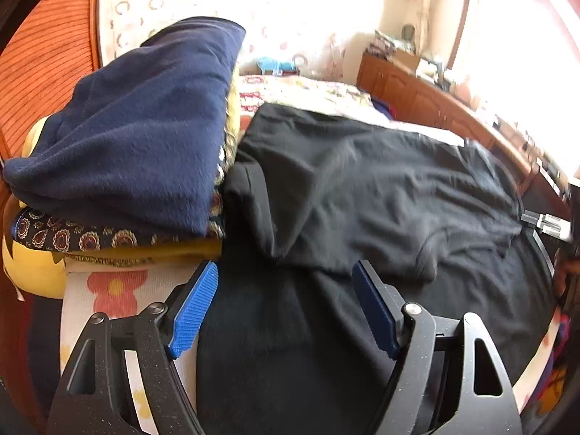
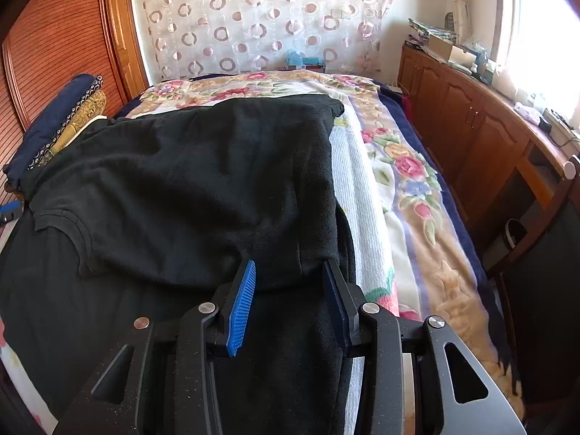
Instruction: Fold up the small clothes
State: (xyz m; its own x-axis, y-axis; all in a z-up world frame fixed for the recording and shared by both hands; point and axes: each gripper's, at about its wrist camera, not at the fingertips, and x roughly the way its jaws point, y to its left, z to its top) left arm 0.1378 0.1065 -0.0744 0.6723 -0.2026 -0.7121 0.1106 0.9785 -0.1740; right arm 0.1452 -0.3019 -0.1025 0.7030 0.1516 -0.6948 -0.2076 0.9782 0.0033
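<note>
A black garment (image 1: 362, 188) (image 2: 181, 188) lies on the bed, its far part doubled over toward me so that a folded edge with a sleeve runs across the near part. My left gripper (image 1: 284, 266) hovers over the left end of that edge, its blue pads wide apart and touching nothing. My right gripper (image 2: 289, 264) sits at the right end of the edge. Its pads stand moderately apart with black cloth lying flat between them, and no pinch shows.
A stack of folded clothes topped by a navy fleece (image 1: 137, 127) (image 2: 54, 123) sits at the left by a wooden wardrobe (image 2: 54, 36). The floral blanket (image 2: 409, 166) covers the bed. Wooden cabinets (image 2: 471, 127) and a chair (image 2: 543, 217) line the right.
</note>
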